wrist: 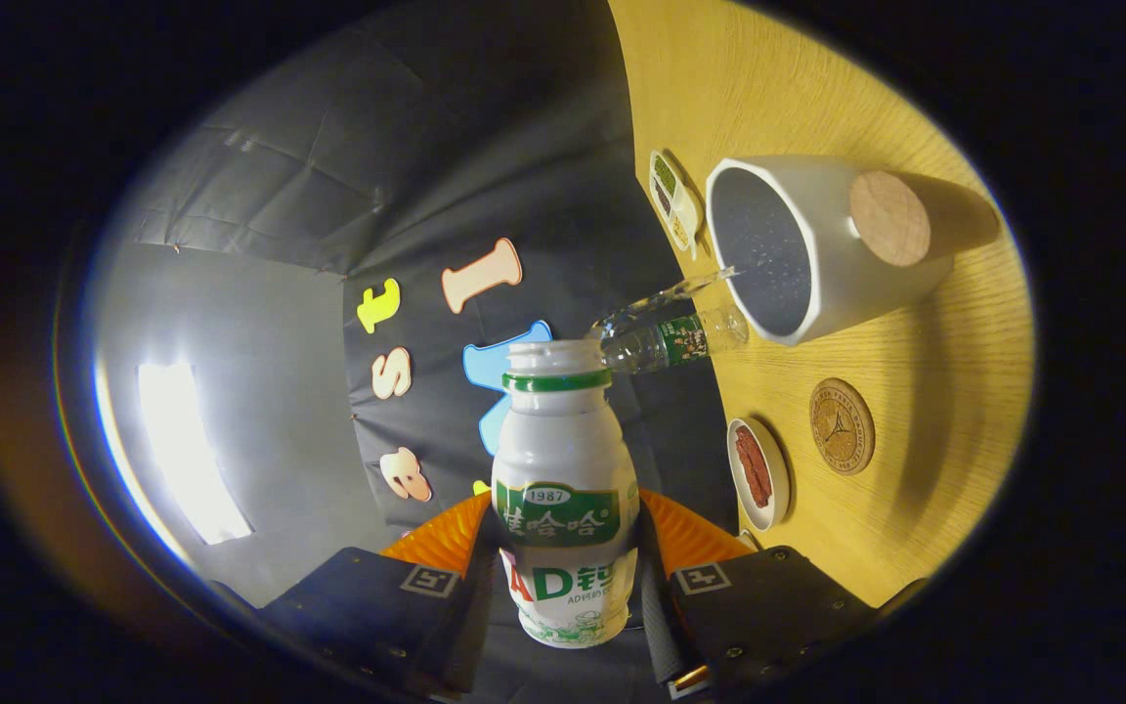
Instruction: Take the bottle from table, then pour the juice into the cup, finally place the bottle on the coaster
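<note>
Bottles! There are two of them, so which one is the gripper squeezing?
The white bottle with the green neck ring: it sits between the gripper fingers, which press its sides. The small clear bottle lies beyond it, near the cup.

Wooden table (915, 548) with five things on it

A grey cup (822, 244) with a wooden-ended handle, a clear plastic bottle (671, 342) lying beside it, a round wooden coaster (842, 426), a small dish (757, 473) of reddish food, a small packet (673, 200).

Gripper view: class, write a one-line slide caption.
Gripper clamps the tilted bottle near the cup; coaster waits beside it.
</note>
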Available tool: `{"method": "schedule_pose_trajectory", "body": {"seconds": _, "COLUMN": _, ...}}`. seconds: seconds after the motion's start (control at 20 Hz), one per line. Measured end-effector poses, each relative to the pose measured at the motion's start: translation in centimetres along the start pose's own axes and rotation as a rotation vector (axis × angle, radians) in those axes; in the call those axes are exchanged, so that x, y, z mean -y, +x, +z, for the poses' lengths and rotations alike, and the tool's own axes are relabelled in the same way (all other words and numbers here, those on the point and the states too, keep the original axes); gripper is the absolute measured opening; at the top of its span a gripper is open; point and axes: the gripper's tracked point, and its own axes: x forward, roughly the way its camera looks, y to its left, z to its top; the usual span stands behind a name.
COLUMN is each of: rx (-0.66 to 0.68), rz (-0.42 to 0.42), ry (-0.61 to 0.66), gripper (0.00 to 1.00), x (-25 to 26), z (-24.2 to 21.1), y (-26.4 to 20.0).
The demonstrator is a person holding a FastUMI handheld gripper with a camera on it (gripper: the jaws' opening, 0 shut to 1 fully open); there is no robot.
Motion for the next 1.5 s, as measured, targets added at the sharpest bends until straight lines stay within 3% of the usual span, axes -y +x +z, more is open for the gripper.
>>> {"method": "schedule_pose_trajectory", "body": {"seconds": 1.5, "rx": 0.035, "rz": 0.007, "ry": 0.13, "gripper": 0.65, "x": -0.72, "z": 0.11, "y": -0.31}}
